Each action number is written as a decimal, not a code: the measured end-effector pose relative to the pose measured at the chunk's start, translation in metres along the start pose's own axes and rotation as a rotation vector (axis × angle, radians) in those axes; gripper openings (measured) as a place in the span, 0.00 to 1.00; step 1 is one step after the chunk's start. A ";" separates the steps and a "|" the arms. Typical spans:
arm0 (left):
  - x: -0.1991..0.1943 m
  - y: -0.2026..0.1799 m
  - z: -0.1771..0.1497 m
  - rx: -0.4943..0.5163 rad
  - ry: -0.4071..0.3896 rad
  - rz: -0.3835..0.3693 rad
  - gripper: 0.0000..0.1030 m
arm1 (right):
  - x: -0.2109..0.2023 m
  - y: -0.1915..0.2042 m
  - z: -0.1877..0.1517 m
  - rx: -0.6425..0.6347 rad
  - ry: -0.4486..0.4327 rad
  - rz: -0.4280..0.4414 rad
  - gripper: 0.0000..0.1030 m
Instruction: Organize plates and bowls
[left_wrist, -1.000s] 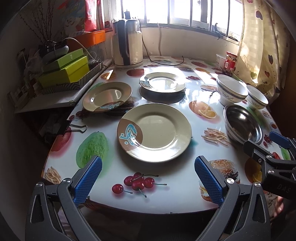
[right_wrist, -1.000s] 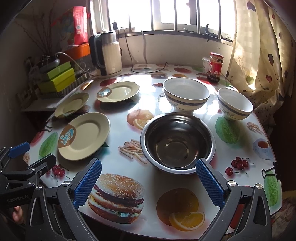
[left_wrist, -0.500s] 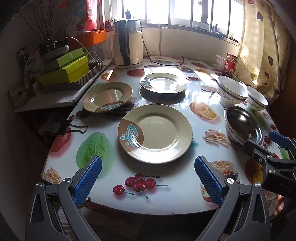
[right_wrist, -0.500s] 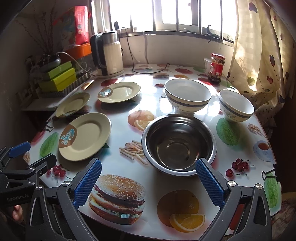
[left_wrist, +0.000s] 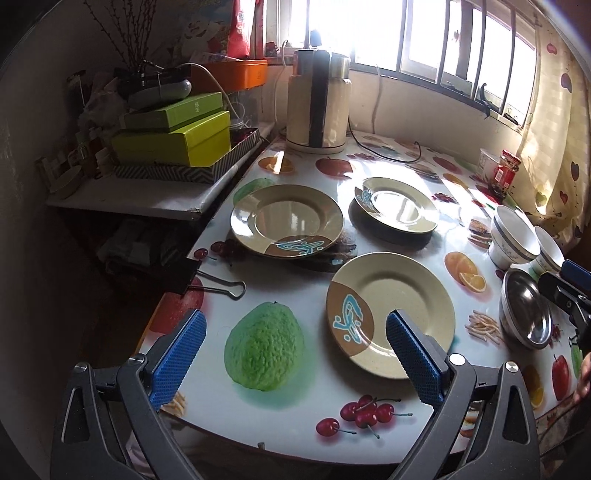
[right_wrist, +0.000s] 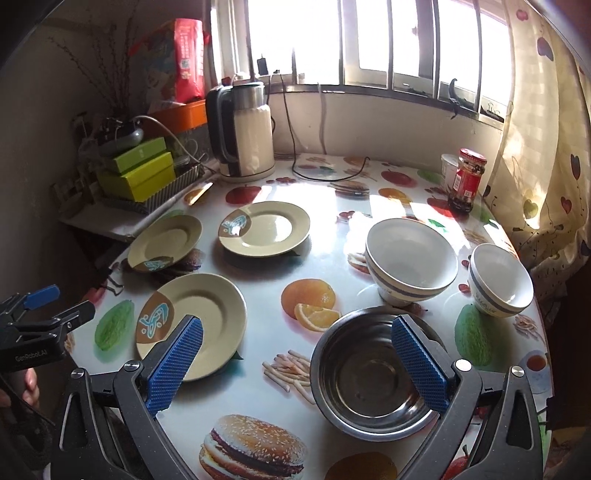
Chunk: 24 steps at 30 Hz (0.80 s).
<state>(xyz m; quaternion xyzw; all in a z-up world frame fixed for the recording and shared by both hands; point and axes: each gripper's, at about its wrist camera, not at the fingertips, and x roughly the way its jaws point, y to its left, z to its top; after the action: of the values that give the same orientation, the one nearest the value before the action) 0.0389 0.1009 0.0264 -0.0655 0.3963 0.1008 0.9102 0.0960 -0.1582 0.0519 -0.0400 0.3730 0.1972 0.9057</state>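
Three cream plates with brown-and-blue patches lie on the fruit-print table: a near plate (left_wrist: 391, 314) (right_wrist: 192, 325), a left plate (left_wrist: 288, 225) (right_wrist: 166, 243) and a far plate (left_wrist: 397, 205) (right_wrist: 266, 229). A steel bowl (right_wrist: 369, 373) (left_wrist: 524, 310), a large white bowl (right_wrist: 410, 262) (left_wrist: 511, 236) and a small white bowl (right_wrist: 498, 278) (left_wrist: 550, 251) stand to the right. My left gripper (left_wrist: 295, 354) is open and empty, its right finger over the near plate's rim. My right gripper (right_wrist: 295, 365) is open and empty, its right finger over the steel bowl.
A kettle (left_wrist: 317, 110) (right_wrist: 245, 133) with its cord stands at the table's back. Green boxes (left_wrist: 173, 136) sit on a shelf to the left. A red-lidded jar (right_wrist: 467, 181) stands at the back right by the curtain. A black binder clip (left_wrist: 207, 280) grips the table's left edge.
My left gripper has swung left and moved in, so the near plate now lies under its right finger. My right gripper has moved forward and left over the steel bowl's near side.
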 end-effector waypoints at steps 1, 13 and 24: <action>0.002 0.006 0.003 -0.009 0.002 -0.003 0.93 | 0.003 0.002 0.006 -0.003 0.004 0.031 1.00; 0.035 0.046 0.031 -0.072 0.045 0.018 0.83 | 0.058 0.030 0.059 0.004 0.060 0.114 1.00; 0.077 0.071 0.051 -0.169 0.123 -0.030 0.80 | 0.118 0.067 0.088 -0.021 0.125 0.213 0.98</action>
<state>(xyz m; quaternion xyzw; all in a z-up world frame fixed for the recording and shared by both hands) 0.1090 0.1904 0.0017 -0.1538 0.4404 0.1162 0.8769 0.2037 -0.0392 0.0386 -0.0216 0.4287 0.2931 0.8543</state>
